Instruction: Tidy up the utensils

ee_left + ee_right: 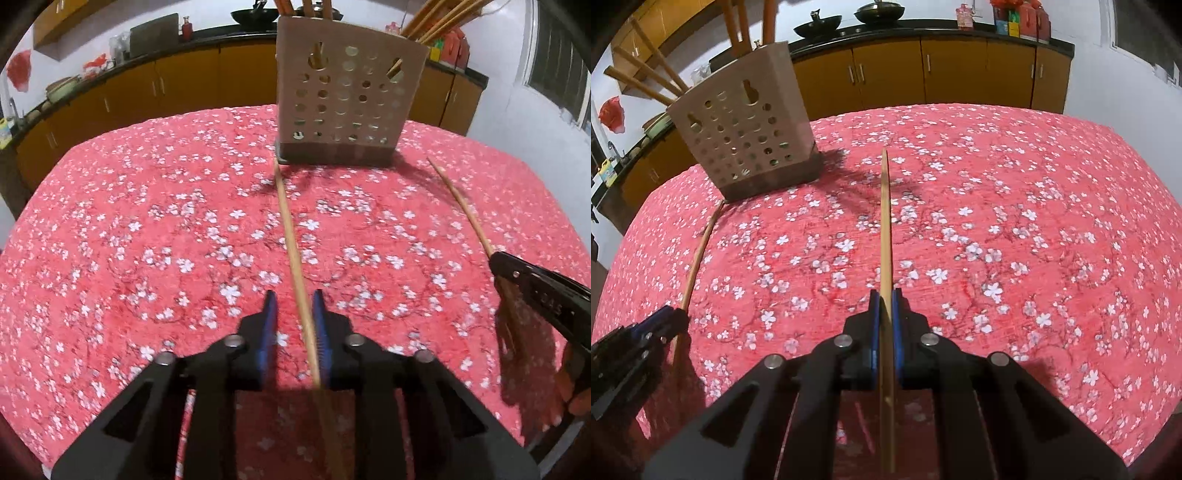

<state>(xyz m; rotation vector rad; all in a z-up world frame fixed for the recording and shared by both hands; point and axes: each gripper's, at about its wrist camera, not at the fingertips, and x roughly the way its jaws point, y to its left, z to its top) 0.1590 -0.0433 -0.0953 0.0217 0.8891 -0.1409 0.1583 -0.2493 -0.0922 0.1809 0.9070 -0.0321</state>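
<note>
On the cloth (147, 221): right gripper (885, 306) clamps chopstick (885, 229); left gripper (295, 314), parted, straddles another (291, 236)—off-centre closing risks rolling it away.

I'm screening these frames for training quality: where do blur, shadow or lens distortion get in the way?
Left wrist view: the bamboo chopstick blurs near the left gripper, and the fisheye bows the red floral tablecloth. Right wrist view: the second chopstick stays sharp in the right gripper; the beige perforated utensil holder leans from distortion and casts a dark shadow on the cloth.
</note>
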